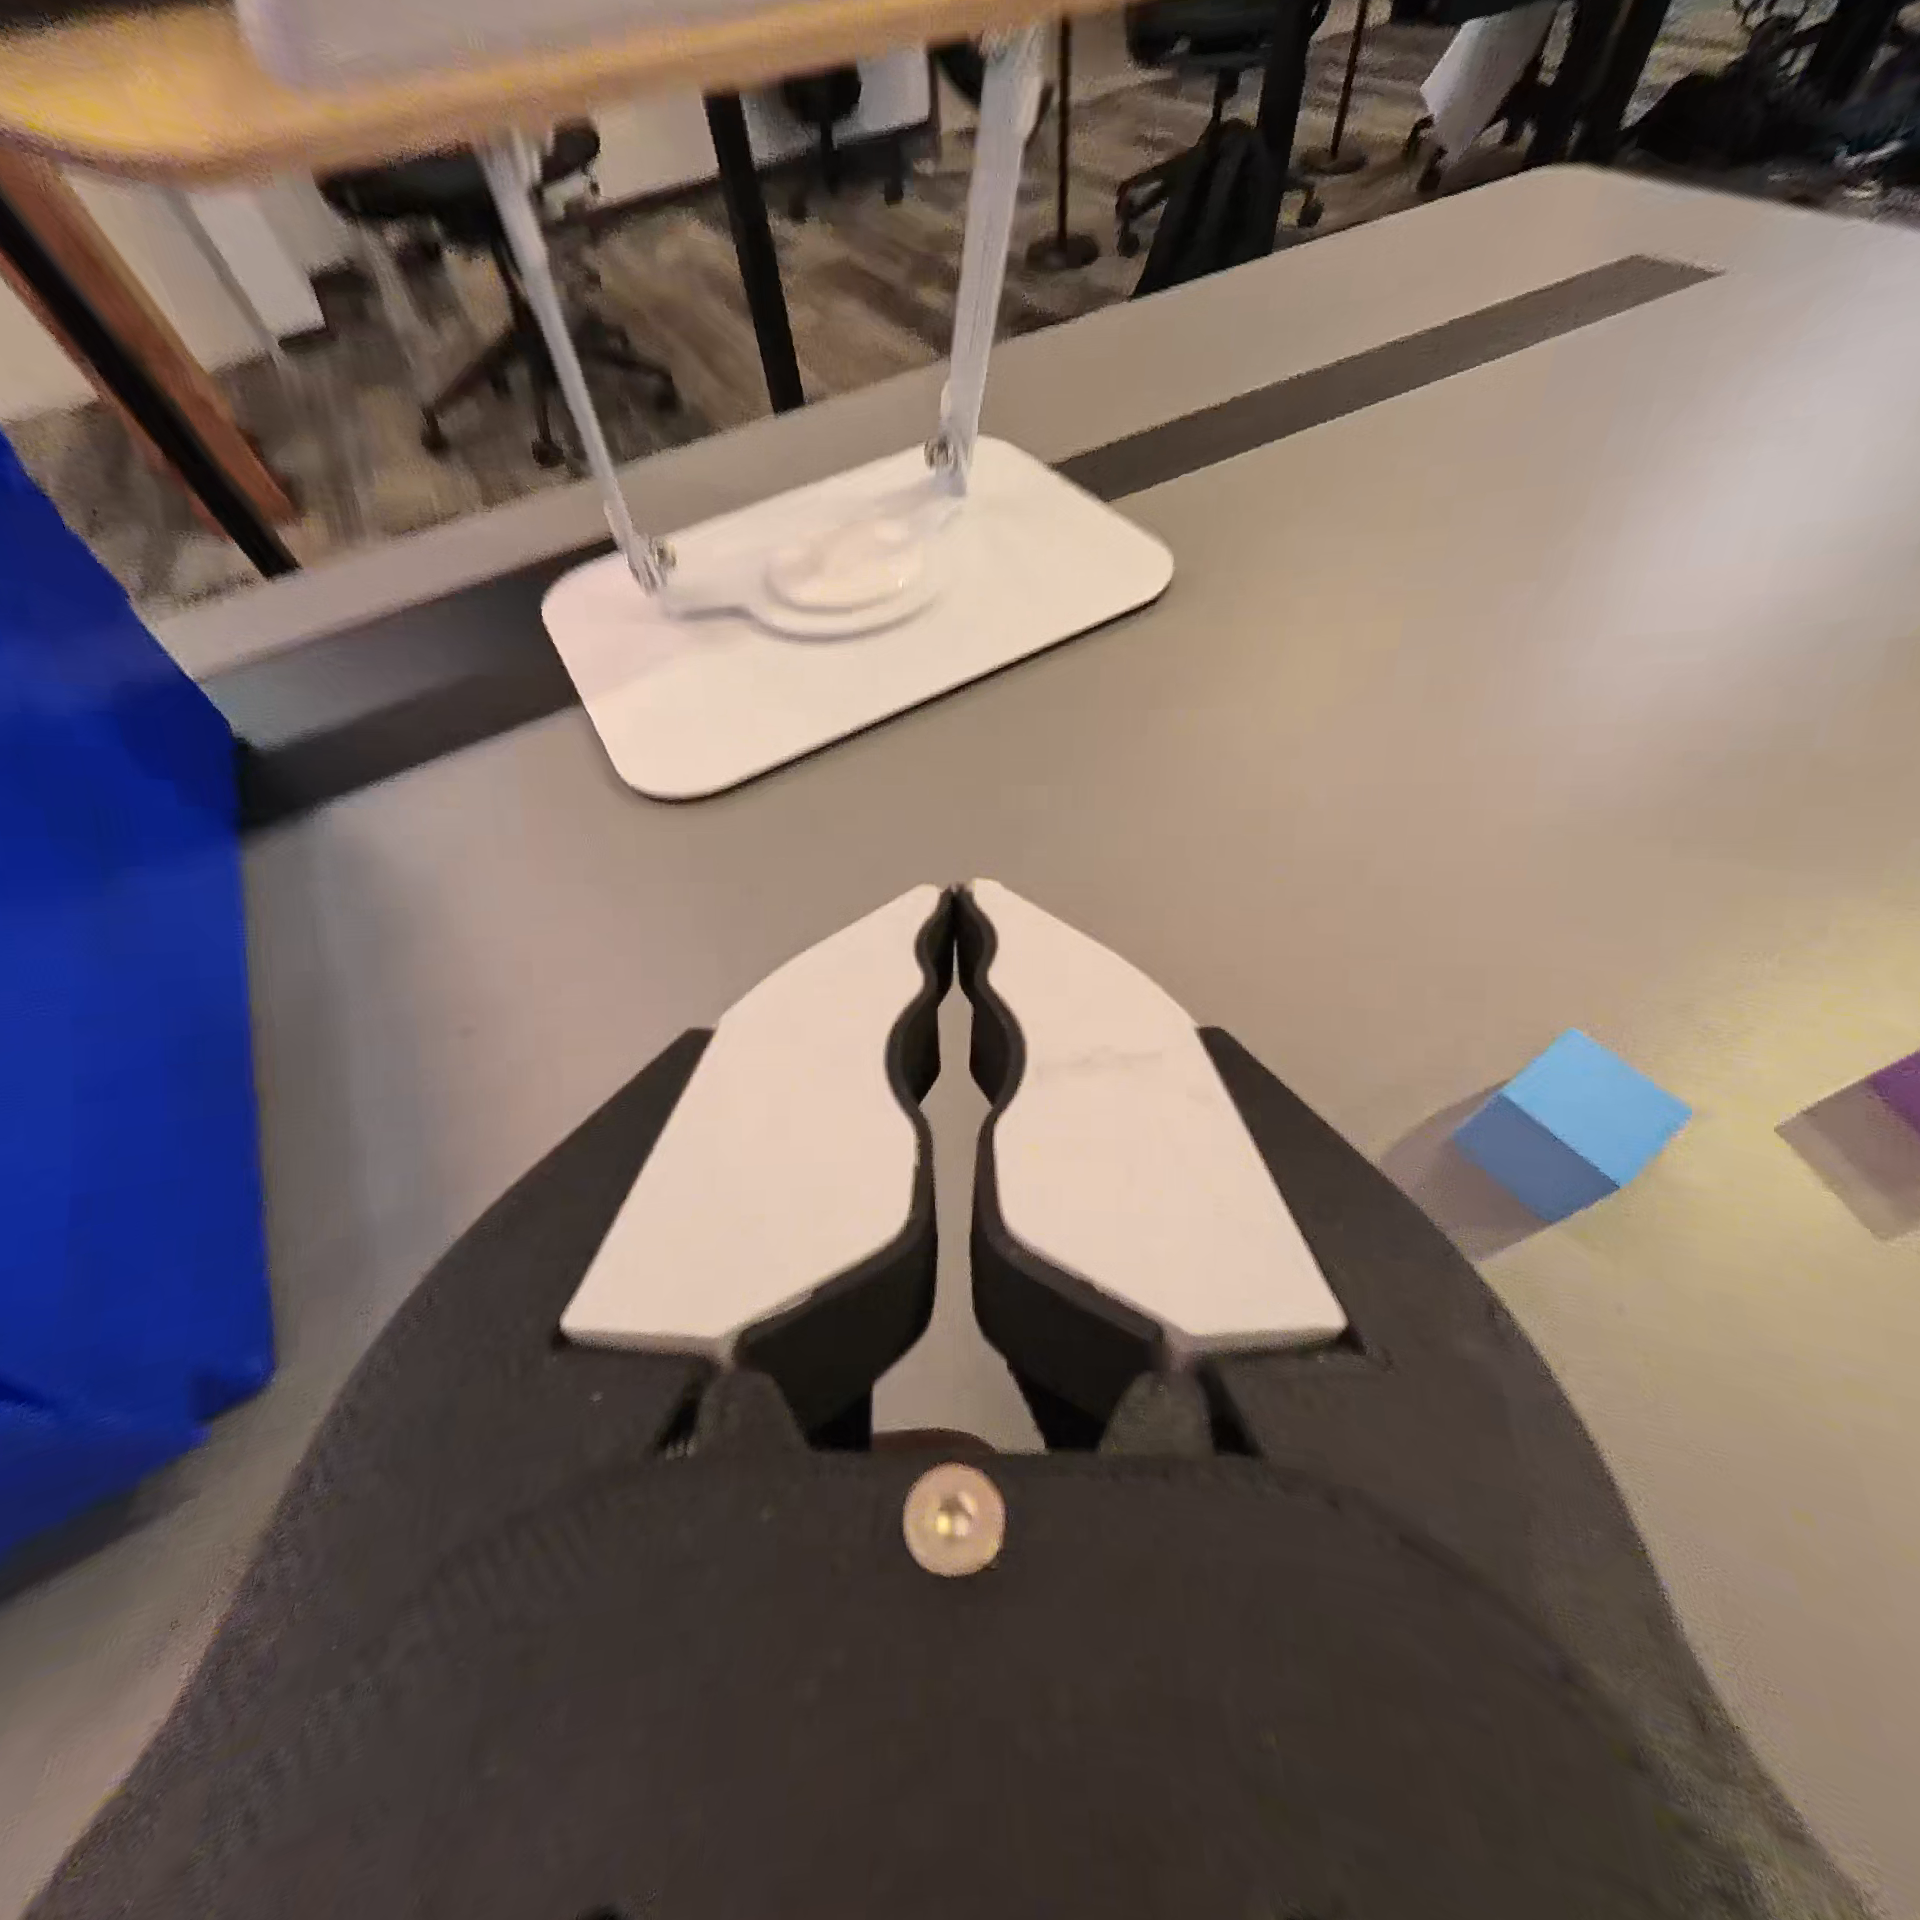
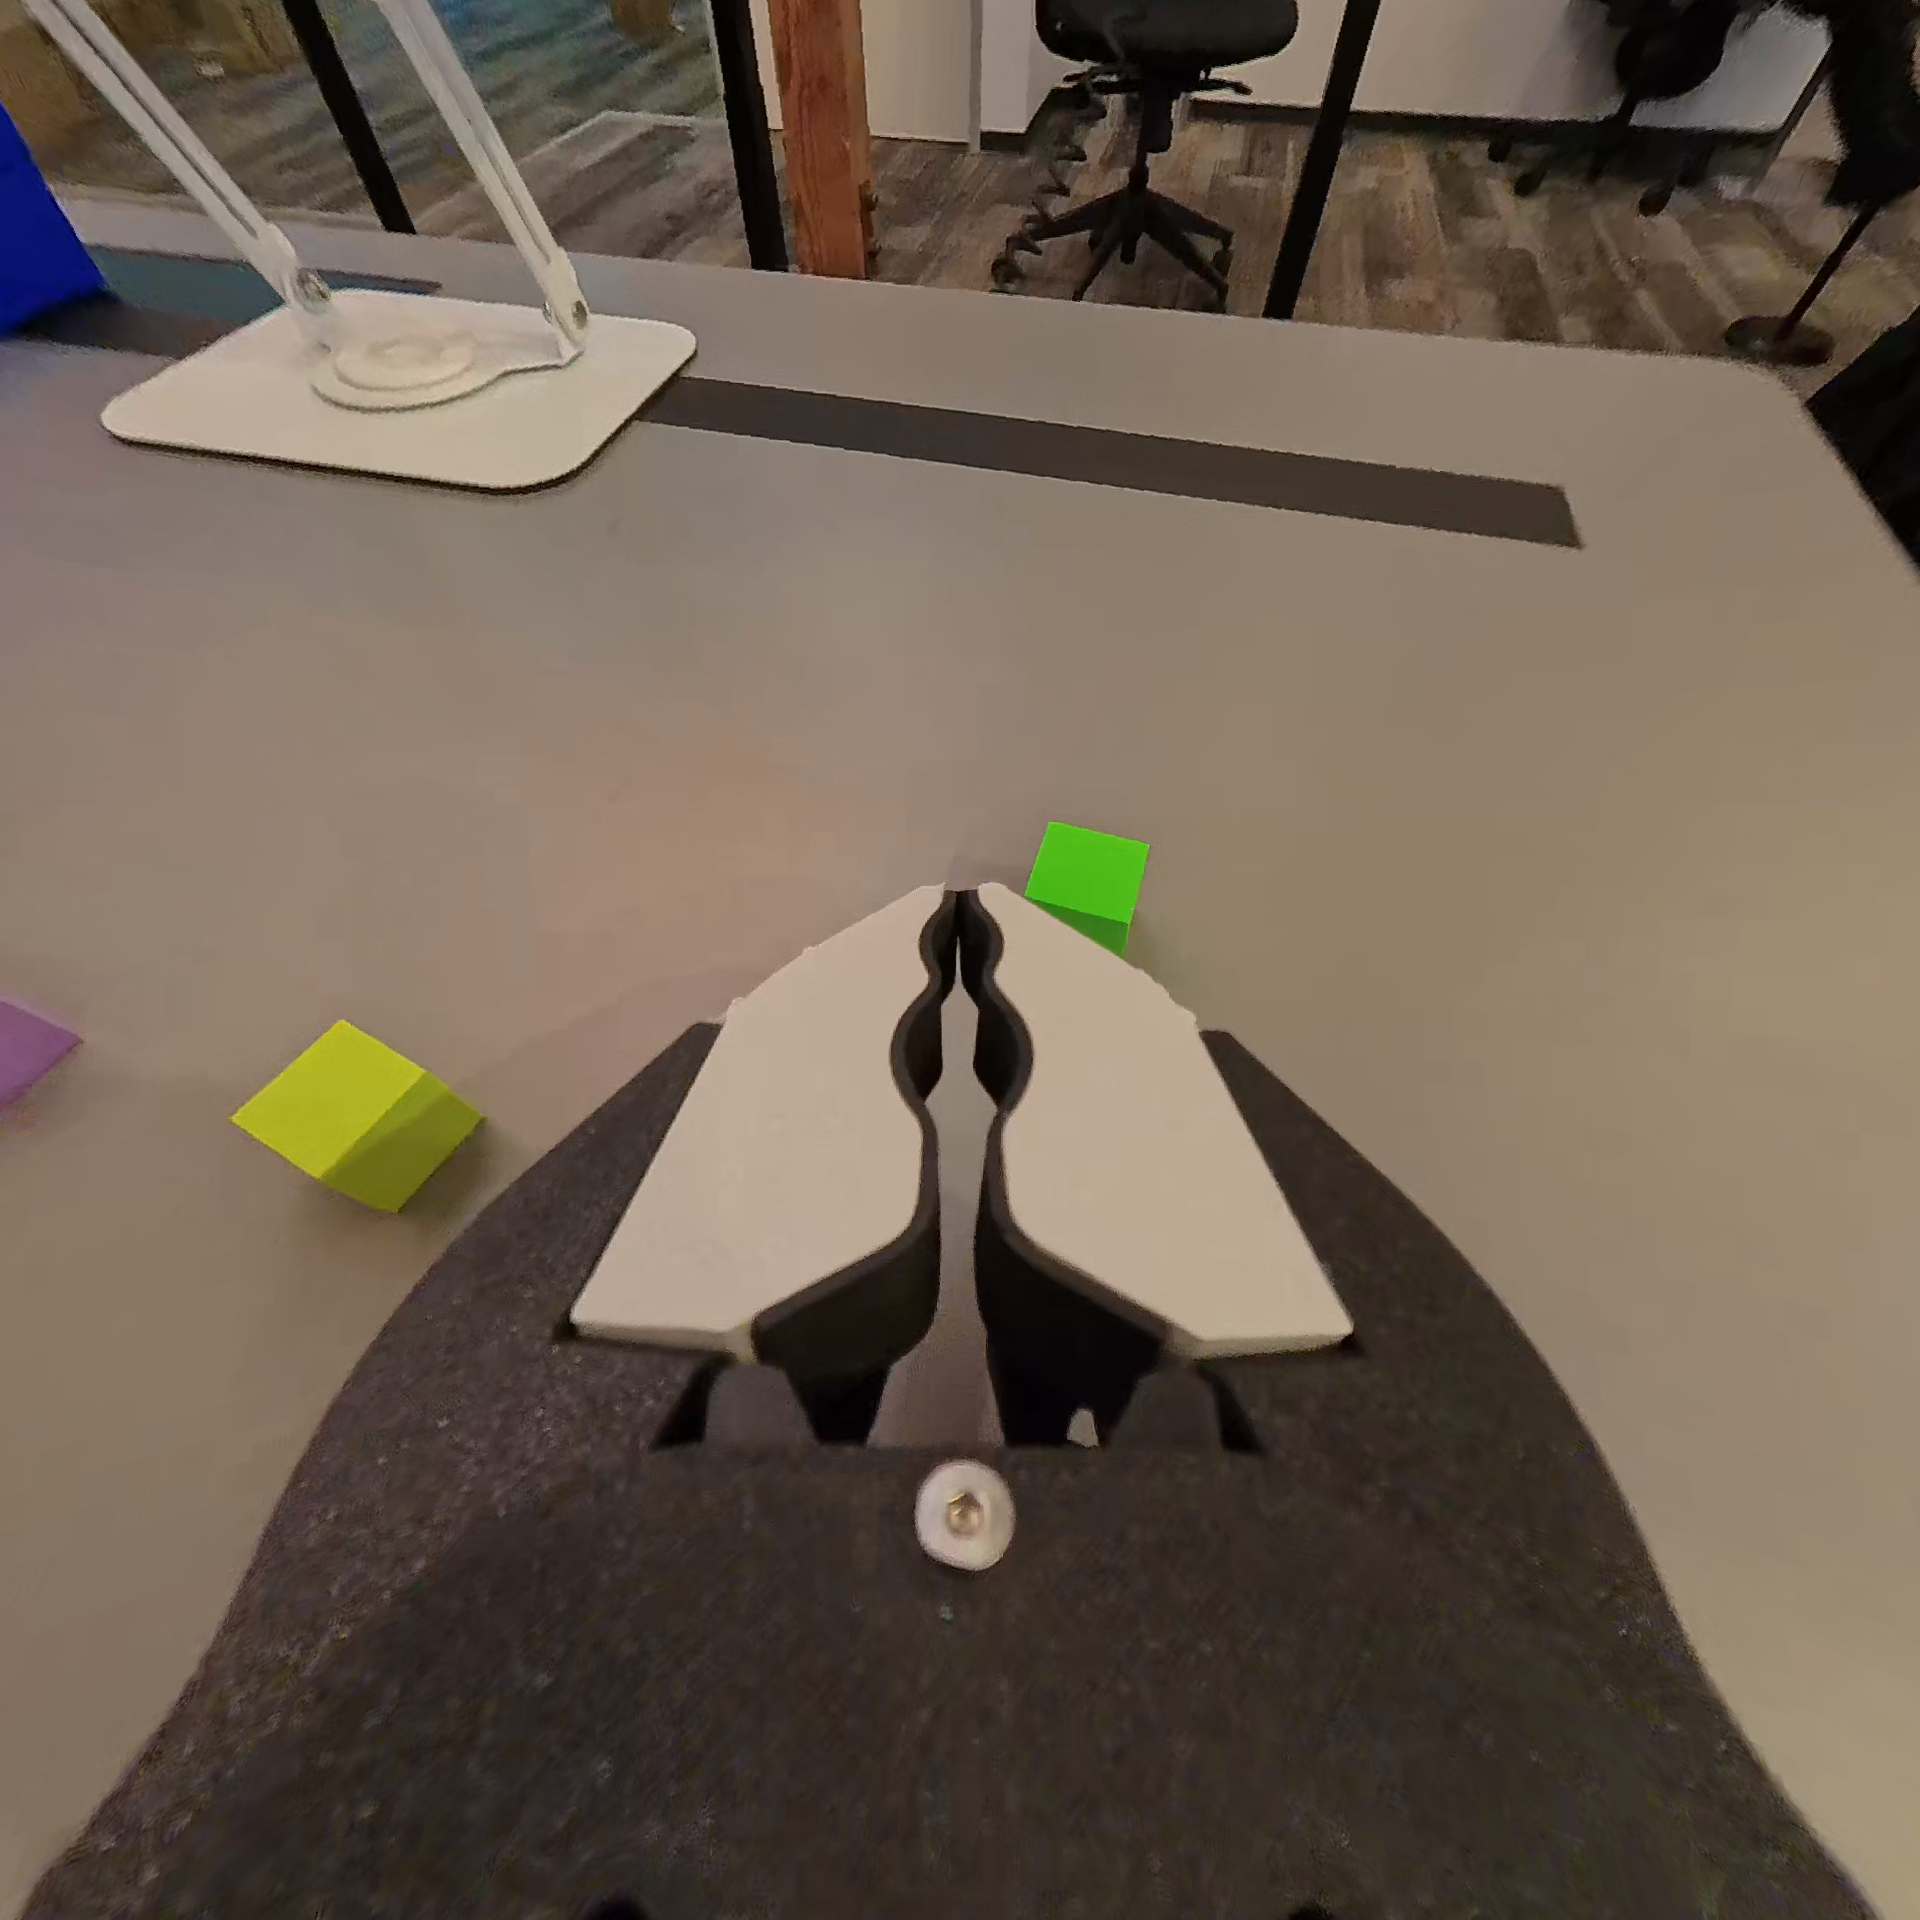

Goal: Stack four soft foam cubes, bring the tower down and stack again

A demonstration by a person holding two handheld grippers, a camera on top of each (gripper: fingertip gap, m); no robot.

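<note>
On the grey table (image 2: 1247, 675) in front of you, the four foam cubes lie scattered and apart, none stacked. Going left to right: the blue cube (image 1: 1569, 1127) sits to the right of your left gripper (image 1: 954, 896), with the purple cube (image 1: 1896, 1086) just past it at the edge of that view. The same purple cube (image 2: 26, 1044) shows at the far left of the right wrist view, then the yellow-green cube (image 2: 353, 1117), tipped on an edge, near the left side of your right gripper (image 2: 956, 896). The bright green cube (image 2: 1086, 883) stands just beside that gripper's right fingertip, partly hidden behind it; I cannot tell whether they touch.

Both claws are pressed together, tips meeting on nothing.

No cube sits in any container. A blue fabric object (image 1: 104, 935), perhaps a bag, stands at the far left, its inside hidden. Farther back a white lamp base (image 2: 416, 416) rests on the table beside a dark strip (image 2: 1143, 457).
</note>
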